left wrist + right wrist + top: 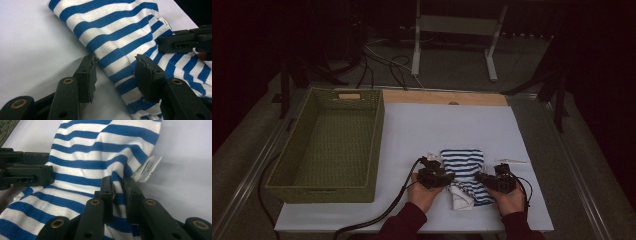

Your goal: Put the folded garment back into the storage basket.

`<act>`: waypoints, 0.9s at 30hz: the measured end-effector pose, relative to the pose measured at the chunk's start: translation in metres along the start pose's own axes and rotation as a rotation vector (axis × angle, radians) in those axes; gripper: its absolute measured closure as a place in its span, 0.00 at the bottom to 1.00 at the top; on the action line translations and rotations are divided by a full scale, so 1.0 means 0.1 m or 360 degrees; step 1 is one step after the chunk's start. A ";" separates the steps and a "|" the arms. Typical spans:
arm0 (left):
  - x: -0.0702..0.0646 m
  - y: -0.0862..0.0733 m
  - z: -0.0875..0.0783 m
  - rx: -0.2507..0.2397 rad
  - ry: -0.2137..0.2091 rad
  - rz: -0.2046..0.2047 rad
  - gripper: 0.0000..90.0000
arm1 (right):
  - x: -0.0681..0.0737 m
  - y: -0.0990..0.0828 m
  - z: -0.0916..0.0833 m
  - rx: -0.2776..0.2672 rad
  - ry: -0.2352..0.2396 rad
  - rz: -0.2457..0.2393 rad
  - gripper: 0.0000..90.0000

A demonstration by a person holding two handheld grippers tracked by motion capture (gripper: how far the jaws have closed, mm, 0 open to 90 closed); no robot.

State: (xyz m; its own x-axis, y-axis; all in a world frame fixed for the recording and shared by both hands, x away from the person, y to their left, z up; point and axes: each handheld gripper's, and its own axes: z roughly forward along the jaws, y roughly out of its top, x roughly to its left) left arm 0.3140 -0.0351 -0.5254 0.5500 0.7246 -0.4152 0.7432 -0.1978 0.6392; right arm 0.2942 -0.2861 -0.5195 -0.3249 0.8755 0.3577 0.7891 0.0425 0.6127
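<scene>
We see a blue-and-white striped garment [464, 172] lying crumpled on the white sheet [412, 135] that covers the bench, toward its near edge and a little right of the middle; its far part is folded into a neat block, while its near end trails into a white bunch [459, 199] between the two hands. In the right gripper view a white care label [147, 168] sticks out of the cloth at its right edge. The right gripper [118, 185] sits at the garment's near right side with its jaws pressed close together on a raised fold of the striped fabric, so it is pinching the garment. The left gripper [116, 71] is at the garment's near left side; its jaws stand partly apart, one pad over the bare sheet and the other over the stripes, with the cloth's edge running between them, and we cannot see either pad pressing on the fabric. In the high view the left gripper [434, 175] and the right gripper [497, 179] face each other across the cloth, each held by a hand in a dark red sleeve [404, 225], with a black cable [382, 215] trailing off the near edge. Well to the left stands a green woven basket [374, 140], apart from the garment. A strip of bare wood [442, 97] shows along the bench's far edge.
</scene>
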 end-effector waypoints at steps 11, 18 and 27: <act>-0.01 0.00 0.04 0.0025 -0.0074 -0.0056 0.88 | 0.02 0.00 0.00 -0.0012 0.0002 -0.0013 0.90; 0.01 0.04 0.01 0.0019 -0.0094 -0.0053 0.91 | 0.02 0.01 -0.02 -0.0041 0.0042 0.0000 0.91; 0.06 0.10 -0.06 -0.0013 -0.0114 -0.0066 0.91 | 0.05 0.03 -0.04 -0.0091 0.0147 0.0048 0.91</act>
State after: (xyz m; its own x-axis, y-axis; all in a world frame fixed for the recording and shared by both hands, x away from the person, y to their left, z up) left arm 0.3224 -0.0288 -0.5178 0.5448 0.6831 -0.4864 0.7629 -0.1631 0.6256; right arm 0.2929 -0.2839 -0.5128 -0.3503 0.8278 0.4382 0.7689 -0.0130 0.6392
